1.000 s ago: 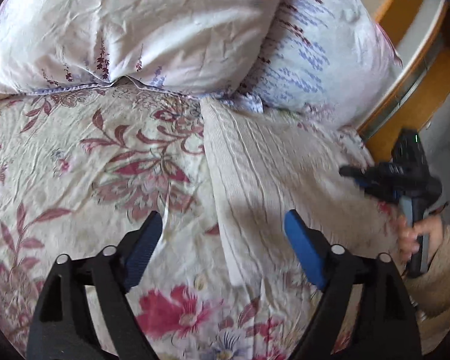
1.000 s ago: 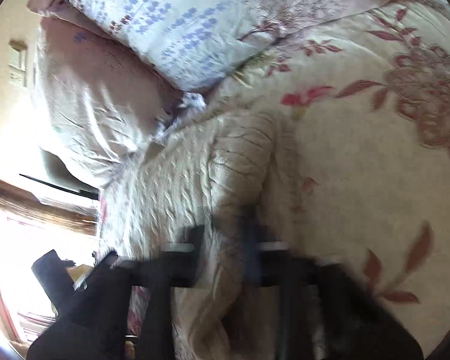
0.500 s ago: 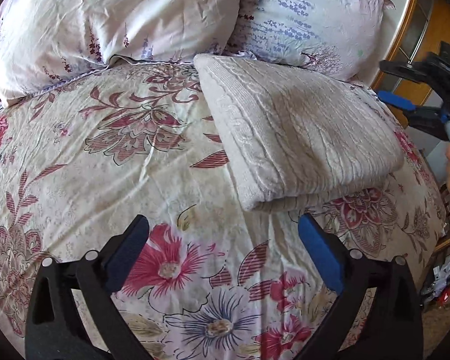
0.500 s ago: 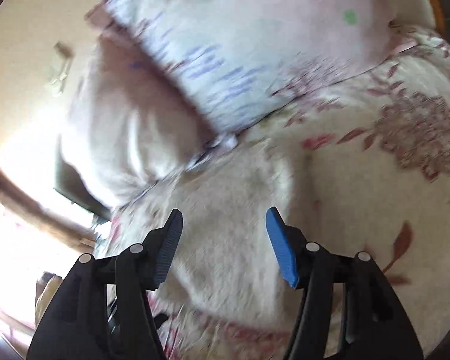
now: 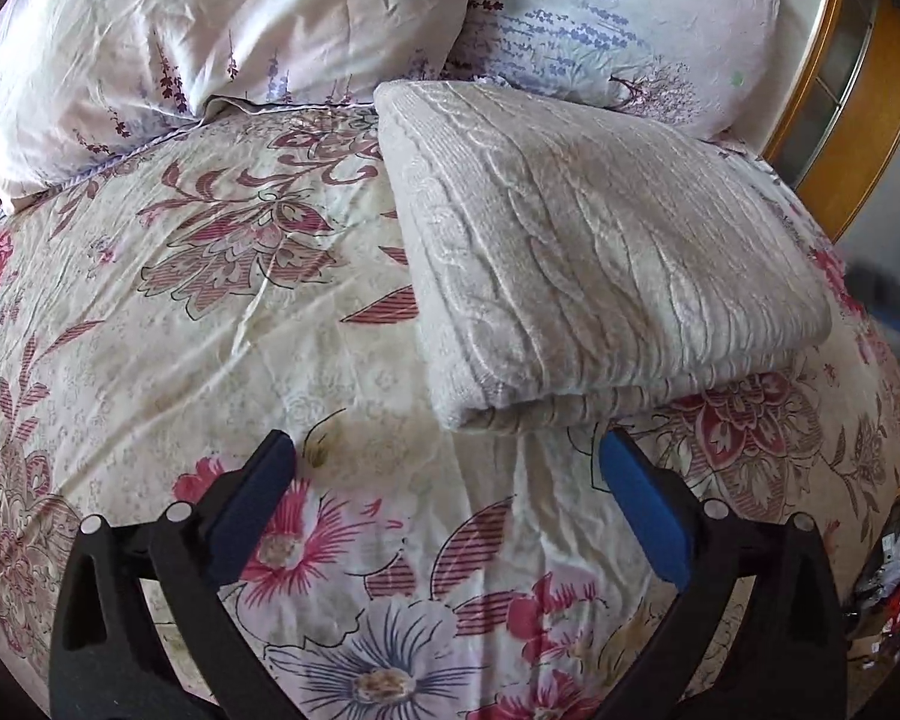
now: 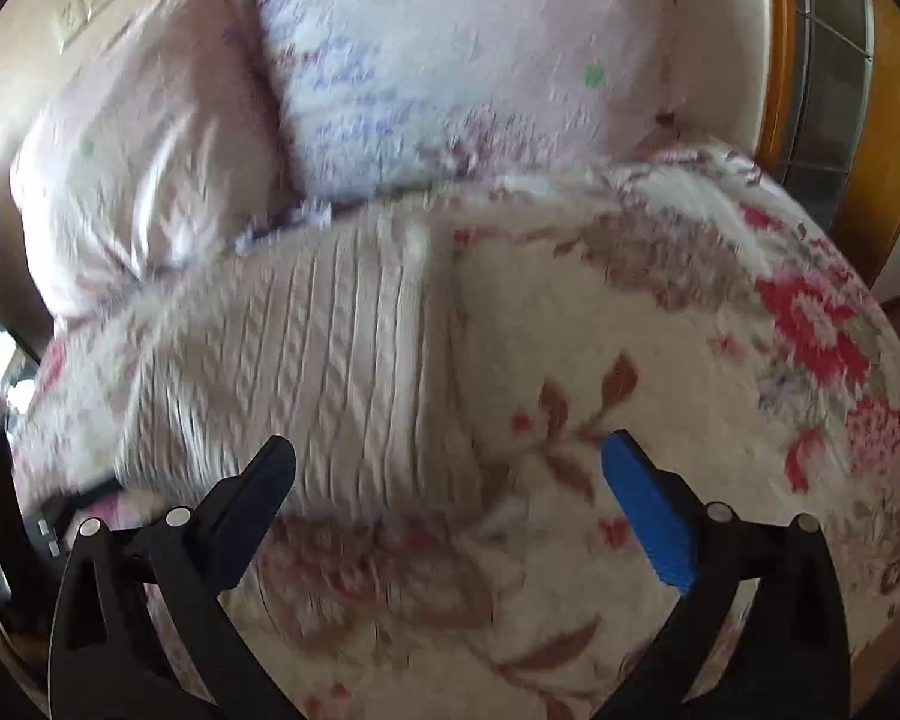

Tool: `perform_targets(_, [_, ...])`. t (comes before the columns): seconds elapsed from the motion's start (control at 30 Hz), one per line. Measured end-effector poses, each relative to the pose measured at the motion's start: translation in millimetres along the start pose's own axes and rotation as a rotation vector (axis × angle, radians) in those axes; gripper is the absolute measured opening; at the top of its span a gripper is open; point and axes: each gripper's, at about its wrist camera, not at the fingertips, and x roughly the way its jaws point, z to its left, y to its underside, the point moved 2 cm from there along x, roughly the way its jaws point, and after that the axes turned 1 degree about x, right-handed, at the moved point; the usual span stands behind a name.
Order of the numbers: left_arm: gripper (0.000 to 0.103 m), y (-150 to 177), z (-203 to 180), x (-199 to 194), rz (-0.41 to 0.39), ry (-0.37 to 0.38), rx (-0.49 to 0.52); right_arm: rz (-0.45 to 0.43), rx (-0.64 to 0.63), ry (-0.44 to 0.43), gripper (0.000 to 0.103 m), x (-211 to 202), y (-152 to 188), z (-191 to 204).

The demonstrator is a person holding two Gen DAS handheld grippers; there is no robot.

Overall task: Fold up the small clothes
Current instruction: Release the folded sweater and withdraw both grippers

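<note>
folded knit sweater [image 5: 600, 252] on bed [image 5: 210, 324], against pillows [image 5: 222, 30] | lies 12–1 o'clock of left gripper [image 5: 447, 480], long axis 11→5 | left nearer; right gripper [image 6: 447, 474] view blurred | both fingers released (nothing held)

The left black plastic two-finger gripper [image 5: 447, 474] has angular, triangulated arms with open cut-outs, each arm carrying two round silver rivets near its upper joint. Flat royal-blue rubber pads [image 5: 642, 510] line the inner faces of its jaws. The right black plastic two-finger gripper [image 6: 447, 474] is built the same way, with matching silver rivets and blue pads [image 6: 648, 516], the left pad looking darker in shadow
</note>
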Motion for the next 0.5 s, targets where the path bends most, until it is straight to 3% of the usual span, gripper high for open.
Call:
perform_targets(0.07, [0.101,0.2,-3.3,2.2,0.002,-0.024,0.015,0.106,-0.002,0.023,0.102,18.8,21.8,6.5])
perform_targets(0.2, [0.101,2.9,-11.4,6.3,0.000,-0.078,0.070,0.169,-0.014,0.033,0.102,38.4,38.1,17.0])
perform_targets(0.3, [0.101,6.0,-9.7,5.4,-0.032,-0.076,0.064,0.160,-0.118,0.118,0.102,47.3,42.2,34.5])
perform_targets(0.43, [0.101,5.5,-9.3,5.4,-0.035,-0.078,0.060,0.065,-0.118,0.113,0.102,41.1,51.5,30.8])
perform_targets(0.5, [0.101,4.9,-9.0,5.5,-0.034,-0.077,0.062,0.058,-0.115,0.111,0.102,40.8,51.7,30.2])
